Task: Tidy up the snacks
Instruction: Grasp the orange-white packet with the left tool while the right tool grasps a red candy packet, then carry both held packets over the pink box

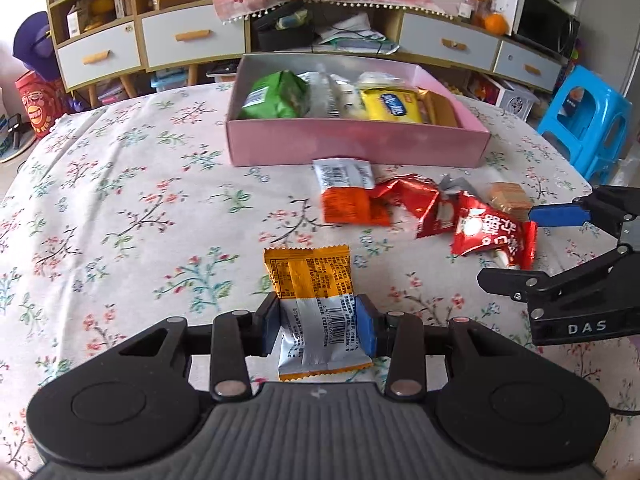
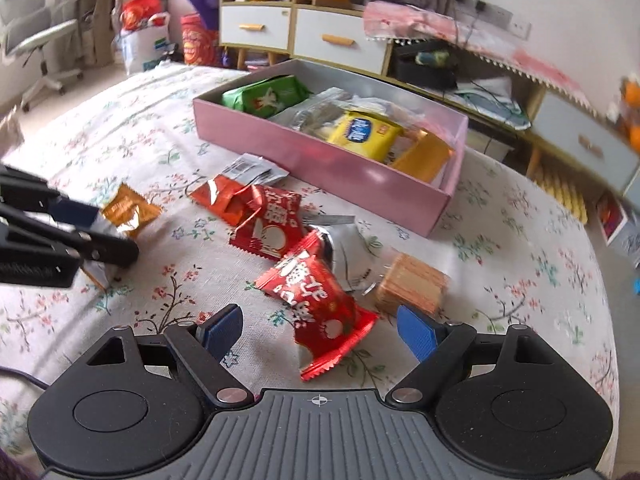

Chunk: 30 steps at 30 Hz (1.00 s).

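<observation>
Left tongs [image 1: 320,330] are clenching an orange snack packet [image 1: 316,312] at its silver half, while the right tongs [image 2: 320,334] are hanging released over a red packet [image 2: 316,300]. If the grip is slipping, the orange packet may be dropping before the pink box [image 1: 356,144]. Its long axis is pointing toward that box.

A floral-cloth worktop [image 1: 120,184] carries a pink box [image 1: 356,144] at its far side. Before the box lie an orange-and-silver packet [image 1: 348,196], 2 red packets [image 2: 268,220] [image 2: 316,300] and a wrapped biscuit stack [image 2: 412,284].
</observation>
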Each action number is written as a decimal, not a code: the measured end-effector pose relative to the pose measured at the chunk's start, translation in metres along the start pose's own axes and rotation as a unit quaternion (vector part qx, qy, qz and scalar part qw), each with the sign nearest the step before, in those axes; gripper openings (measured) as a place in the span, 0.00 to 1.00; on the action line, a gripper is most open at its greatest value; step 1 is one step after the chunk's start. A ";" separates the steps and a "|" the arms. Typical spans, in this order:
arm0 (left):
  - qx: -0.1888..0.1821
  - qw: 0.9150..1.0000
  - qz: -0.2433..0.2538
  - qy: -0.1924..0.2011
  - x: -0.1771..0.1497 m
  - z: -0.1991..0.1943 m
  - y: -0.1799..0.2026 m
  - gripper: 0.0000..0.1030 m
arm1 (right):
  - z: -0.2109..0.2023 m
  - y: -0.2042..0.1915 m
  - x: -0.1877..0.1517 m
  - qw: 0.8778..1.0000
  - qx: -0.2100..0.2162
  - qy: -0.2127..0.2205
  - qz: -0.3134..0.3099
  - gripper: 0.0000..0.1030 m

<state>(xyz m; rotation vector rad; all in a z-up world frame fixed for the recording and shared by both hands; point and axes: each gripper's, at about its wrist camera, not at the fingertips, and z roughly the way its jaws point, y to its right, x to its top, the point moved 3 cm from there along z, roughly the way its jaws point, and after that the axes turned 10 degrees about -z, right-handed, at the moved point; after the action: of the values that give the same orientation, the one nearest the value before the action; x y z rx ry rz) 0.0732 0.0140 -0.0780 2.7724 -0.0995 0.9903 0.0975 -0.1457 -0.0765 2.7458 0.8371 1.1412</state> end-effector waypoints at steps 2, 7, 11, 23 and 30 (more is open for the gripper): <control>0.003 1.000 0.001 -0.002 0.000 0.000 -0.002 0.36 | 0.003 -0.003 0.002 1.000 -0.002 -0.002 -0.009 0.83; 0.014 1.000 0.007 -0.004 -0.002 0.001 -0.003 0.40 | 0.007 -0.005 0.005 1.000 -0.019 -0.002 -0.023 0.81; 0.017 1.000 0.011 -0.004 -0.002 0.002 -0.004 0.41 | 0.009 -0.002 0.007 0.999 -0.032 -0.001 -0.023 0.79; 0.017 1.000 0.011 -0.004 -0.002 0.002 -0.004 0.41 | 0.009 -0.008 0.011 0.999 -0.025 0.001 -0.028 0.46; 0.016 1.000 -0.010 -0.006 0.001 0.003 -0.010 0.38 | 0.007 -0.013 0.013 1.000 -0.011 -0.008 -0.024 0.31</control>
<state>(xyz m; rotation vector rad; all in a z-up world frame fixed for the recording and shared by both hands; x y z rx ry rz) 0.0769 0.0234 -0.0810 2.8035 -0.0585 0.9805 0.1036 -0.1272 -0.0760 2.6982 0.8786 1.1106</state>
